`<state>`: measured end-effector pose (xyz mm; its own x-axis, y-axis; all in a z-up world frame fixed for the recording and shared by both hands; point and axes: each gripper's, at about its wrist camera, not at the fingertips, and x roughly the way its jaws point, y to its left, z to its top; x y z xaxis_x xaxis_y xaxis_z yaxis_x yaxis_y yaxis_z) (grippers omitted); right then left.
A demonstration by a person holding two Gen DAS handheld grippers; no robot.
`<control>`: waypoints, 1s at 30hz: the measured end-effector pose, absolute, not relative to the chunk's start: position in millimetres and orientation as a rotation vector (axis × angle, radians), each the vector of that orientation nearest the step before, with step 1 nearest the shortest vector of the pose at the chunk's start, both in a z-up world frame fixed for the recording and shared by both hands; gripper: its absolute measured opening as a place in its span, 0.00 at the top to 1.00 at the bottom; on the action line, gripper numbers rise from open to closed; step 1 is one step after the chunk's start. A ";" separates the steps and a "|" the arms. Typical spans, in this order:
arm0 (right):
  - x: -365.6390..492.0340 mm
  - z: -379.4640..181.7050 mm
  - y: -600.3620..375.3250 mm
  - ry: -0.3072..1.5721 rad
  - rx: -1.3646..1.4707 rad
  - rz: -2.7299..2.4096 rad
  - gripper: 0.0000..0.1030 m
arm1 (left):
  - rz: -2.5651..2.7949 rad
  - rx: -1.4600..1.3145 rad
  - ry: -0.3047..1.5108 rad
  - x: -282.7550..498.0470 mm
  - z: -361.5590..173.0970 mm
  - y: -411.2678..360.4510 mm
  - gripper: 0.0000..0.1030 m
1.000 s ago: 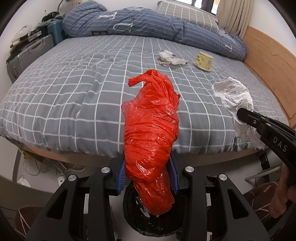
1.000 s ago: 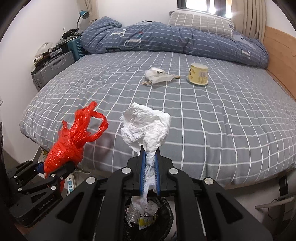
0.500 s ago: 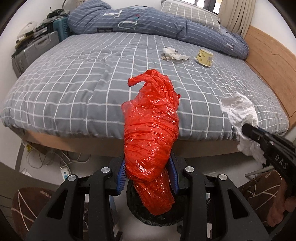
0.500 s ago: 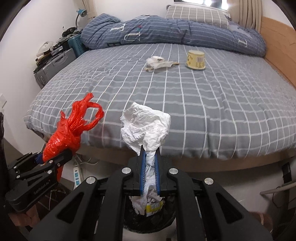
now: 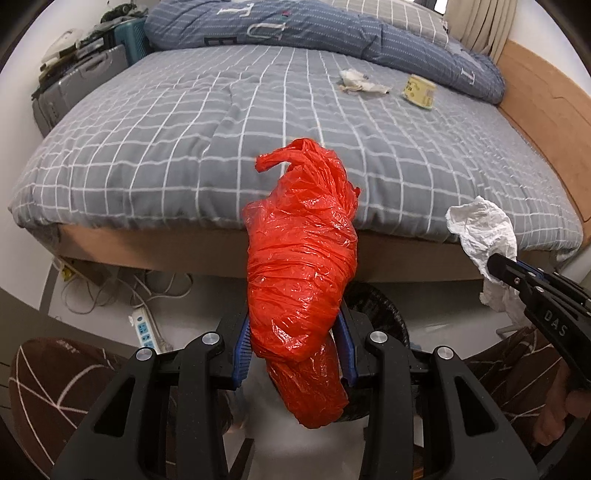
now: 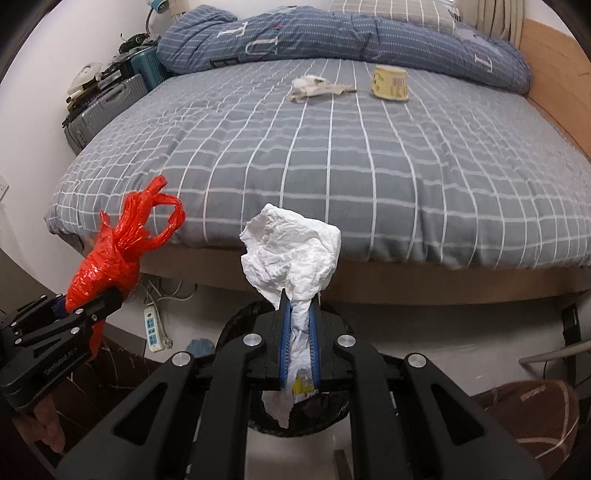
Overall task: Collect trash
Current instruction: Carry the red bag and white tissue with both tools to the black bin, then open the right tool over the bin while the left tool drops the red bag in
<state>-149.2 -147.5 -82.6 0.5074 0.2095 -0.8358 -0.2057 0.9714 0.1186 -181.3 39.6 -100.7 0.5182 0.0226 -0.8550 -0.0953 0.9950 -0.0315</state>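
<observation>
My left gripper (image 5: pixel 293 349) is shut on a crumpled red plastic bag (image 5: pixel 303 266), held in front of the bed's foot above a black trash bin (image 5: pixel 384 314). The bag and left gripper also show in the right wrist view (image 6: pixel 110 254). My right gripper (image 6: pixel 298 314) is shut on a crumpled white tissue (image 6: pixel 291 251), held over the black bin (image 6: pixel 236 328); the tissue also shows in the left wrist view (image 5: pixel 480 232). On the bed lie a crumpled wrapper (image 6: pixel 314 86) and a yellow paper cup (image 6: pixel 389 83).
The grey checked bed (image 6: pixel 332 155) fills the view ahead, with a blue duvet (image 6: pixel 332 33) at its head. A power strip (image 6: pixel 155 328) and cables lie on the floor at the left. Suitcases (image 6: pixel 99 107) stand left of the bed. Brown slippers (image 5: pixel 55 376) are on the floor.
Both grippers have pulled back from the bed and lowered, still holding the red bag and the tissue. More floor and the black bin now show below them.
</observation>
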 end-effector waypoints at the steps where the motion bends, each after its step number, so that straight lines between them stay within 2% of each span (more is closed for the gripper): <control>1: -152.5 -87.0 -145.8 1.019 0.004 0.252 0.92 | 0.078 -0.076 1.029 -182.9 -104.5 41.6 0.64; 17: -144.6 -184.1 -121.4 1.220 -0.035 0.267 0.92 | 0.099 -0.060 1.224 -166.6 -208.6 57.5 0.64; 30: -123.4 -220.8 -99.7 1.286 -0.086 0.300 0.88 | 0.088 -0.092 1.273 -163.1 -225.1 72.2 0.64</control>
<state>-123.4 -99.7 -220.8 0.2480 0.1716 -0.9534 -0.2673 0.9581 0.1029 -163.1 72.2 -225.1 0.2911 0.0149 -0.9566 -0.1167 0.9930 -0.0200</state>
